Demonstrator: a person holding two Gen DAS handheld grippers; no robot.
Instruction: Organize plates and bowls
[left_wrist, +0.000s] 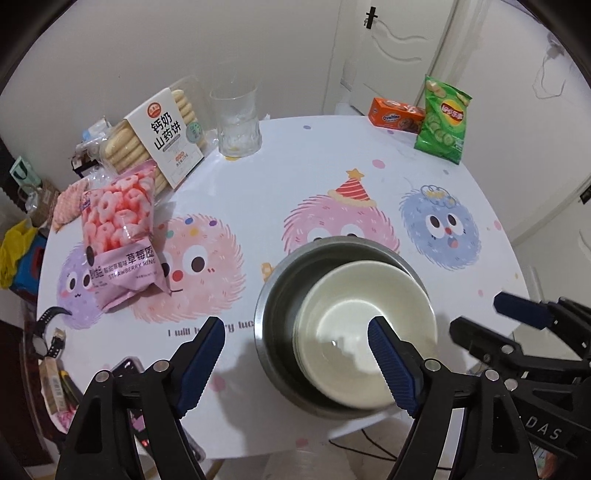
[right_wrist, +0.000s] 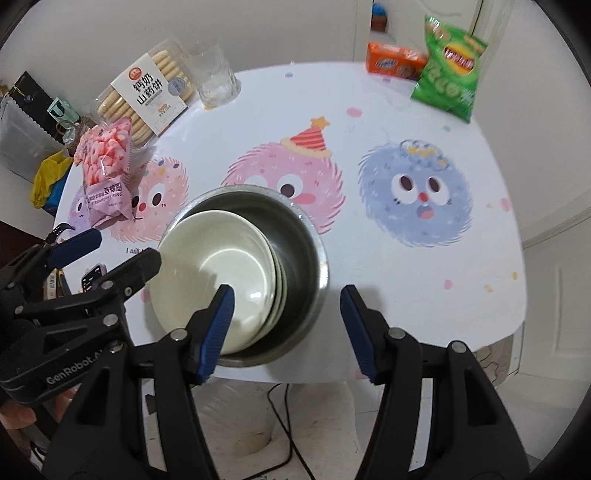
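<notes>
A steel bowl (left_wrist: 280, 295) stands near the table's front edge, and it shows in the right wrist view (right_wrist: 303, 236) too. A stack of white plates (left_wrist: 354, 317) leans tilted inside it, also in the right wrist view (right_wrist: 214, 266). My left gripper (left_wrist: 295, 354) is open and empty, its right finger over the plates' near rim. My right gripper (right_wrist: 288, 325) is open and empty, astride the bowl's near right rim, its left finger over the plates. Each gripper shows in the other's view: the right one (left_wrist: 491, 325), the left one (right_wrist: 110, 251).
On the cartoon-printed tablecloth (right_wrist: 424, 288): a strawberry ring snack bag (left_wrist: 118, 236), a biscuit pack (left_wrist: 162, 136), a glass (left_wrist: 238, 118), an orange box (left_wrist: 397, 114) and a green chips bag (left_wrist: 443, 118). A watch (right_wrist: 92, 275) lies at the left front edge.
</notes>
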